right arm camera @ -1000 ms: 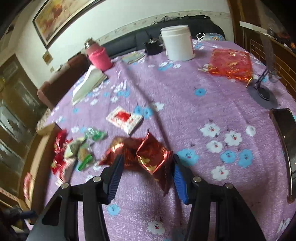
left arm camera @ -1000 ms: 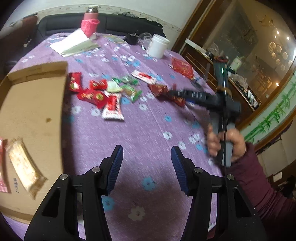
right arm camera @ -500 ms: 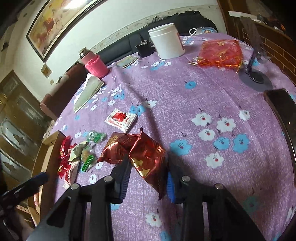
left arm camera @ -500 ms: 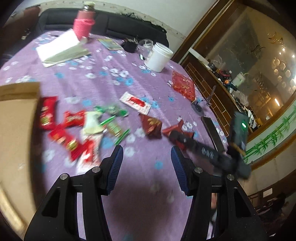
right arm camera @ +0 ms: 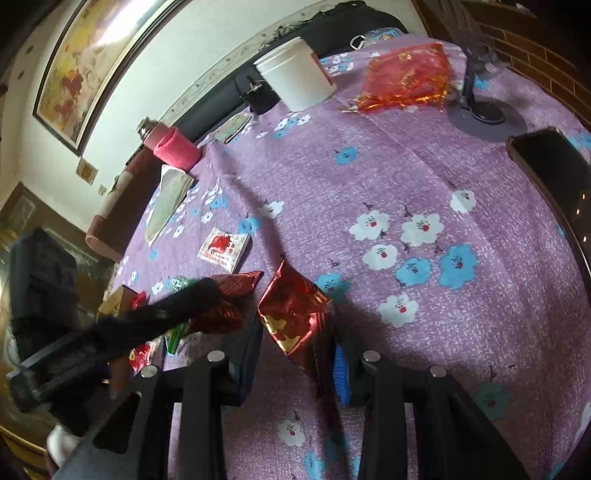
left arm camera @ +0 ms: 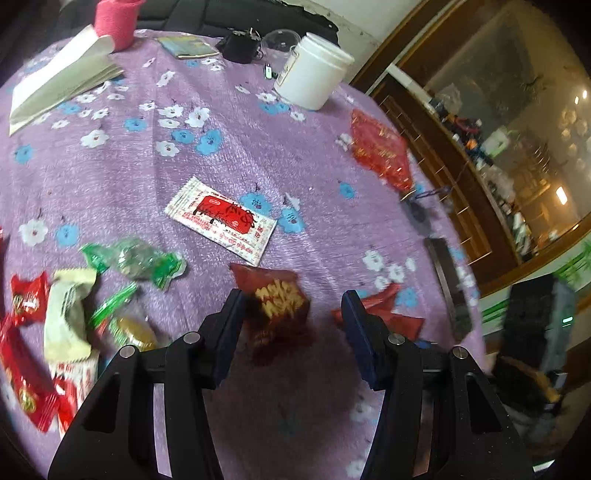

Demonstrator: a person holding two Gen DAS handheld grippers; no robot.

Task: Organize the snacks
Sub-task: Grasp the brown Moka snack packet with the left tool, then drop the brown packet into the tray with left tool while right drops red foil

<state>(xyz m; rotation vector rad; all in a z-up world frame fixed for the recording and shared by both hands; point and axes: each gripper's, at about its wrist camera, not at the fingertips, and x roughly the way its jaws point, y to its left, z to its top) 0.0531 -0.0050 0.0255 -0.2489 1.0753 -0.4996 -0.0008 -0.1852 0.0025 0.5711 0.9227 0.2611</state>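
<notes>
My right gripper [right arm camera: 297,349] is shut on a shiny dark red snack packet [right arm camera: 295,314] and holds it above the purple flowered tablecloth [right arm camera: 406,177]. My left gripper [left arm camera: 293,310] is open, its jaws on either side of a second dark red packet [left arm camera: 277,299] lying on the cloth; that packet also shows in the right wrist view [right arm camera: 229,299] under the left gripper's finger. A white and red sachet [left arm camera: 221,219] lies just beyond. Green, white and red wrapped snacks [left arm camera: 70,306] are piled at the left.
A white tub [left arm camera: 312,79], a pink-sleeved bottle [left arm camera: 116,20], a folded paper [left arm camera: 59,83] and a black pouch [left arm camera: 240,48] stand at the far side. A red bag [left arm camera: 382,149], a round stand base [right arm camera: 487,118] and a dark phone [right arm camera: 546,166] lie on the right.
My left gripper has swung from the cardboard box side to the middle and come down around the second red packet. My right gripper has closed on its packet and lifted it.
</notes>
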